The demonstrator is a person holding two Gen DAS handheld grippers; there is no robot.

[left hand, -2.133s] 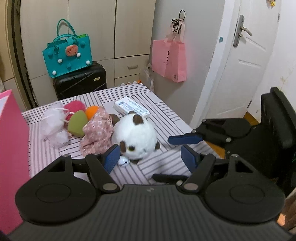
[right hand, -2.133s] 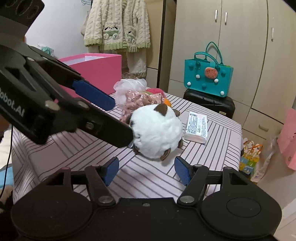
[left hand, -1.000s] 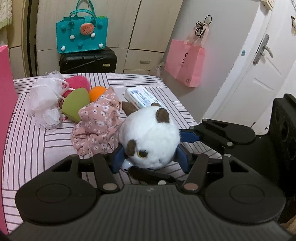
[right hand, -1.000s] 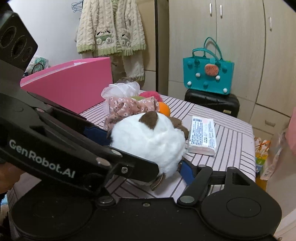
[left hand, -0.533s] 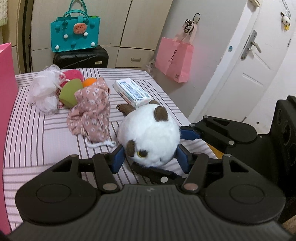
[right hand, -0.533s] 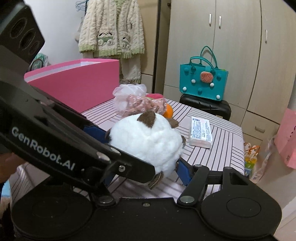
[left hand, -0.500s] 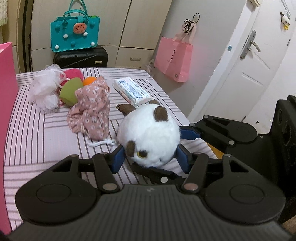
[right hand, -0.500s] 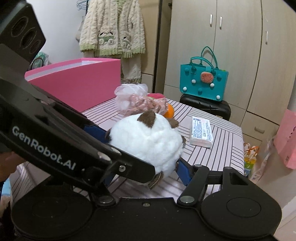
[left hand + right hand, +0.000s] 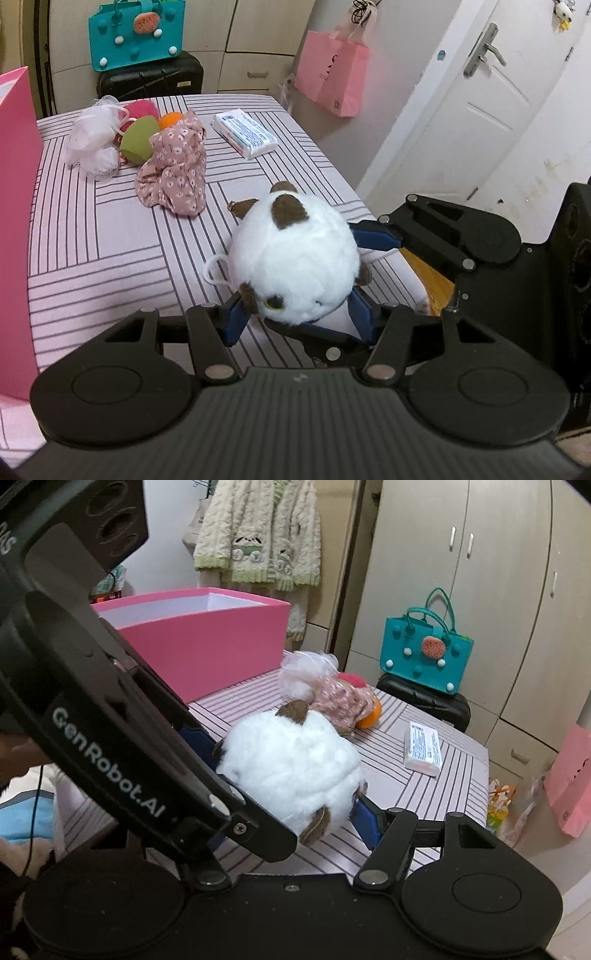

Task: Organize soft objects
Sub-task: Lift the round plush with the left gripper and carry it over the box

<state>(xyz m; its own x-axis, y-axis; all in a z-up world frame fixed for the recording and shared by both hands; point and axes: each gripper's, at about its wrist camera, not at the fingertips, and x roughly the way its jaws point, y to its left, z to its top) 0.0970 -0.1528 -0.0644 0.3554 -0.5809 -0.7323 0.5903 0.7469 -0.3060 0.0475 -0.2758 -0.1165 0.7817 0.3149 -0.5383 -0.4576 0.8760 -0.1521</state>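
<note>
At the far left of the left wrist view stands the tall pink cardboard box (image 9: 14, 229), its open top showing better in the upper left of the right wrist view, and I take it for the place where the soft things are meant to go. Next along the pink striped worktop (image 9: 99, 240), toward the upper left, lies a loose heap: a white mesh bath puff (image 9: 94, 142), a green sponge (image 9: 138, 138), an orange ball (image 9: 170, 119) and a crumpled pink floral cloth (image 9: 175, 173), with a white wrapped tissue pack (image 9: 245, 133) just beyond them. In the middle of the frame the round white plush toy with brown ears (image 9: 295, 258) hangs clear of the worktop near its right edge, gripped from two sides at once. The left gripper (image 9: 297, 314) has its jaws clamped on the toy's lower face, the blue pads sunk into the fur on either side. The right gripper (image 9: 364, 266) comes in from the right of the frame with its jaws pressing the toy's flank and underside, as far as I can see. The toy is nearly a ball, so it has no long axis to mind. What matters, I think, is that the box lies well to the left of both grippers, on the left gripper's side.
</note>
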